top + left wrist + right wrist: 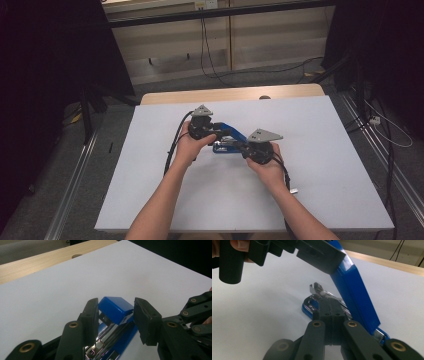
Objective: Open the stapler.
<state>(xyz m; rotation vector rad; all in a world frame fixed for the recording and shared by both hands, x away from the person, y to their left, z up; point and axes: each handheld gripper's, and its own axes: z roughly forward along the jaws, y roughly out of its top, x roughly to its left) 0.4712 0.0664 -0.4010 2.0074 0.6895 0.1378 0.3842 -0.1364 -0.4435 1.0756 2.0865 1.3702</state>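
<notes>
Right hand-held gripper [331, 315] closed, left hand-held gripper [116, 320] clamping stapler [115, 307] lid

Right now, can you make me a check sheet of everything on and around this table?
Surface: white table top on a light wooden table; bare part clean.
Job's things: blue plastic stapler, its lid swung up, metal staple track showing.
Clutter: nothing seen.
Grippers: left gripper has its jaws on either side of the raised lid; right gripper has its jaws shut together down by the track.
Cables: black cable trailing from the left gripper; dark wires by the far wall.
Surroundings: grey carpet floor, metal rails, dark curtains.
</notes>
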